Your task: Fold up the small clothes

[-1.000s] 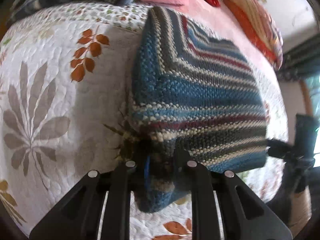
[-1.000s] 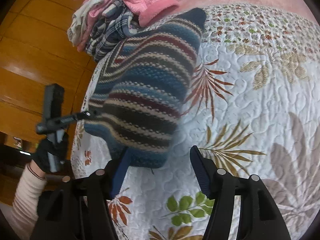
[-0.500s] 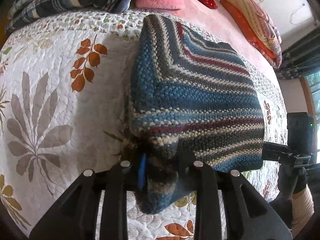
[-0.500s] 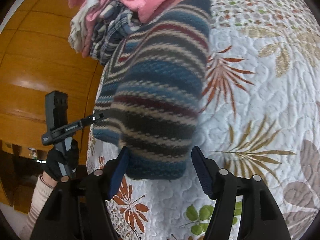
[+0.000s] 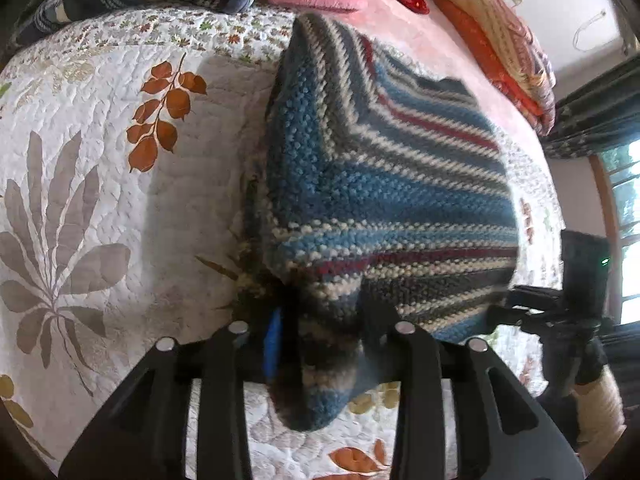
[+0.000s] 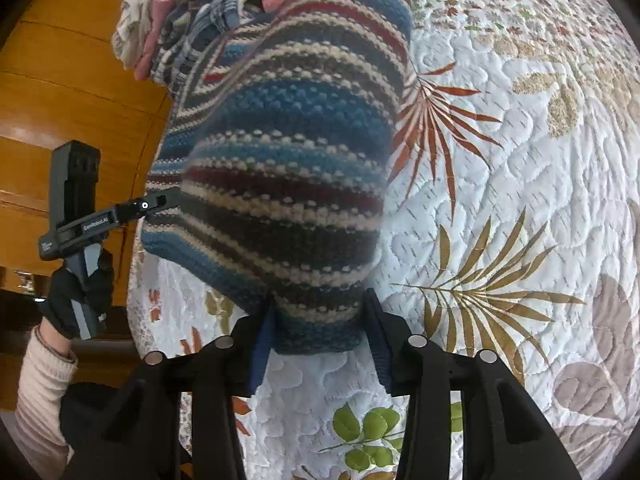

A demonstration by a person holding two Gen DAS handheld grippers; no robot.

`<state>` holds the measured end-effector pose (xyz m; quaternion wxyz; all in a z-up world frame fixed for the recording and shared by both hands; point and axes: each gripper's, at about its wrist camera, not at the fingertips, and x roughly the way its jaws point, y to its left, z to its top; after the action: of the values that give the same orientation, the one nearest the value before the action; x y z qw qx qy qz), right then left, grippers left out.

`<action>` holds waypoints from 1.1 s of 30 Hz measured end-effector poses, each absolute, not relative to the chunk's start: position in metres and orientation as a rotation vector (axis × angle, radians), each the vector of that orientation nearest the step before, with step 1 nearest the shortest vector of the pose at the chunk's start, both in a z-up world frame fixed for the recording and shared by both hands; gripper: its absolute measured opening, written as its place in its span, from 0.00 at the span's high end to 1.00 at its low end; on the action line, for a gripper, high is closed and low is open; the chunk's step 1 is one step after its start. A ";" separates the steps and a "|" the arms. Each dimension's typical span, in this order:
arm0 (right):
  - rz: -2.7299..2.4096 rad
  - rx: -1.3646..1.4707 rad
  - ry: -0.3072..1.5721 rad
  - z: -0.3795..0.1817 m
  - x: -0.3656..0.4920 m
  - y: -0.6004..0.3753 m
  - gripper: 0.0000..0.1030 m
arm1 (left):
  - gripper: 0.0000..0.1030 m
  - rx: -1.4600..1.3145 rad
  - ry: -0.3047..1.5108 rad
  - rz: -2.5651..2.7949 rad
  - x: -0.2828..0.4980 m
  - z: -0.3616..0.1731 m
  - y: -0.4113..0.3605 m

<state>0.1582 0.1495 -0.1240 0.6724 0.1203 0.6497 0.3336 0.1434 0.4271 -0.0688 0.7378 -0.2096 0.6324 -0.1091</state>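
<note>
Two grippers on one blue, cream and maroon striped knit garment (image 5: 380, 200), lifted over the leaf-print quilted bed (image 5: 100, 152). Left gripper (image 5: 320, 332) jaws pinch one near corner; right gripper (image 6: 316, 332) jaws straddle the other, grip unclear.

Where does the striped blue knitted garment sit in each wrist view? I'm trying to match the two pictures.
Left wrist: striped blue knitted garment fills centre, near corner between the left gripper fingers.
Right wrist: centre-left, near edge between the right gripper fingers.
Shared landmark: white leaf-print quilt.
</note>
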 end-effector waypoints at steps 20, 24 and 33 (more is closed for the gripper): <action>0.743 0.410 1.373 -0.088 0.193 0.104 0.30 | 0.29 -0.602 1.255 -0.259 0.164 -0.012 0.476; 0.765 0.415 1.343 -0.081 0.202 0.113 0.26 | 0.25 -0.523 1.302 -0.255 0.182 -0.030 0.459; 0.761 0.446 1.389 -0.096 0.234 0.143 0.22 | 0.21 -0.490 1.368 -0.251 0.214 -0.085 0.442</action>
<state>0.2335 0.1433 -0.0960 0.6804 0.1988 0.6186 0.3389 0.2140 0.4417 -0.0854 0.7402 -0.2234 0.6237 -0.1145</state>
